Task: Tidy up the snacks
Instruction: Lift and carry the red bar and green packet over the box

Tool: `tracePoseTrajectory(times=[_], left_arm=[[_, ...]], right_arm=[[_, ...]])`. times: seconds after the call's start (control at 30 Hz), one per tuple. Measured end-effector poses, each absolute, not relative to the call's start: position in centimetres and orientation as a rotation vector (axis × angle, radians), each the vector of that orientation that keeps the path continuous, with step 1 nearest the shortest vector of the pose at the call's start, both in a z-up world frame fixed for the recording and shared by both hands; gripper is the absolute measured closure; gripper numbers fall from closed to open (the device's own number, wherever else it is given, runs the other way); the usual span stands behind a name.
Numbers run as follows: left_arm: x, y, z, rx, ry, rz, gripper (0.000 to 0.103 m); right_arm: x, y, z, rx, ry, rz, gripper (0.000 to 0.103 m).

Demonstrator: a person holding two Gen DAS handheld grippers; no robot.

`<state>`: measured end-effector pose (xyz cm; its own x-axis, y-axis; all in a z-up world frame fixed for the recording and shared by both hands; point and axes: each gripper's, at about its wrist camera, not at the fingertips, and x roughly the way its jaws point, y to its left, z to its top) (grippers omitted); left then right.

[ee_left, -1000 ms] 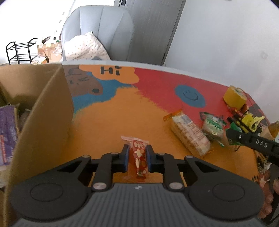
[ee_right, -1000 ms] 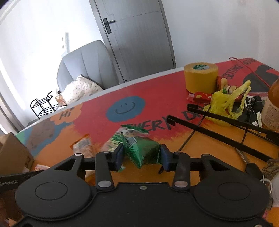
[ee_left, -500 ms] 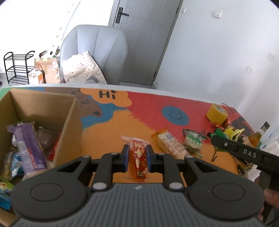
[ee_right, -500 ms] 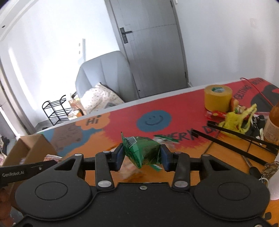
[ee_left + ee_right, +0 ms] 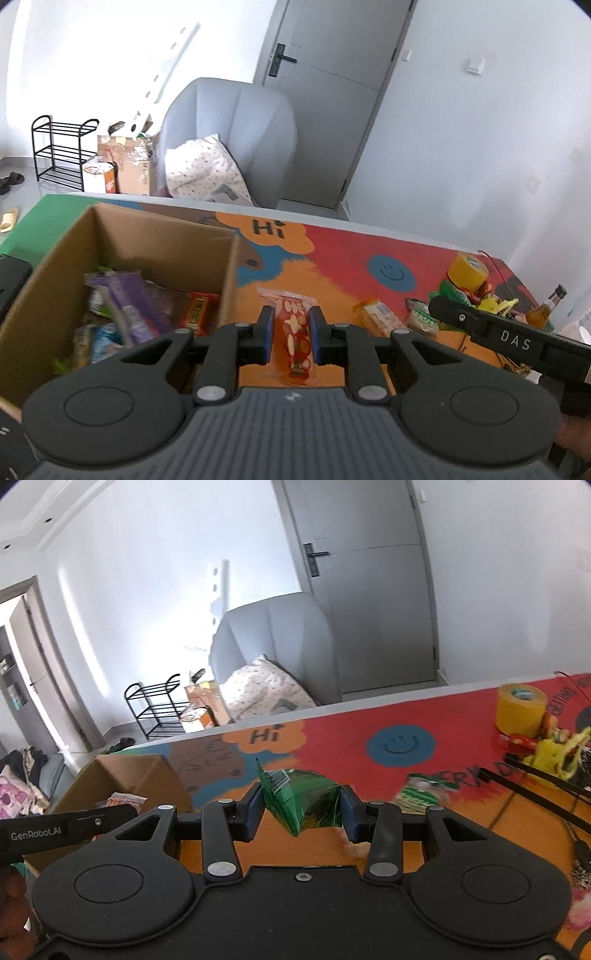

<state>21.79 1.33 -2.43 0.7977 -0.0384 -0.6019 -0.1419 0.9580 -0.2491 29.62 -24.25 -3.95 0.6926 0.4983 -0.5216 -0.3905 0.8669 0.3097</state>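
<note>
Left gripper (image 5: 287,334) clamped on red pkt (image 5: 295,332), right gripper (image 5: 301,810) on green pkt (image 5: 303,801). Carry over box (image 5: 229,266) (left of both), clear wall, then drop.

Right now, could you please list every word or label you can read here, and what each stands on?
"Hi": orange cloud on the table mat.
"DAS": right gripper side.
"GenRobot.AI": left gripper side.
Print on the red snack packet, green snack packet and boxed snacks: too blurred.

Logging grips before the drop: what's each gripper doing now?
Left gripper: closed on the red snack packet.
Right gripper: closed on the green snack bag.
</note>
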Motion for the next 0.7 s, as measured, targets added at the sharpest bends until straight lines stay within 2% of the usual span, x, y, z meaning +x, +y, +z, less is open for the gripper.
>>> tracePoseTrajectory(times=[0.7], left_arm=[[19.6, 7.6, -1.6, -0.334, 0.617, 0.152, 0.084]], right_arm=[[27.9, -17.2, -1.6, 0.116, 0.611, 0.621, 0.062]])
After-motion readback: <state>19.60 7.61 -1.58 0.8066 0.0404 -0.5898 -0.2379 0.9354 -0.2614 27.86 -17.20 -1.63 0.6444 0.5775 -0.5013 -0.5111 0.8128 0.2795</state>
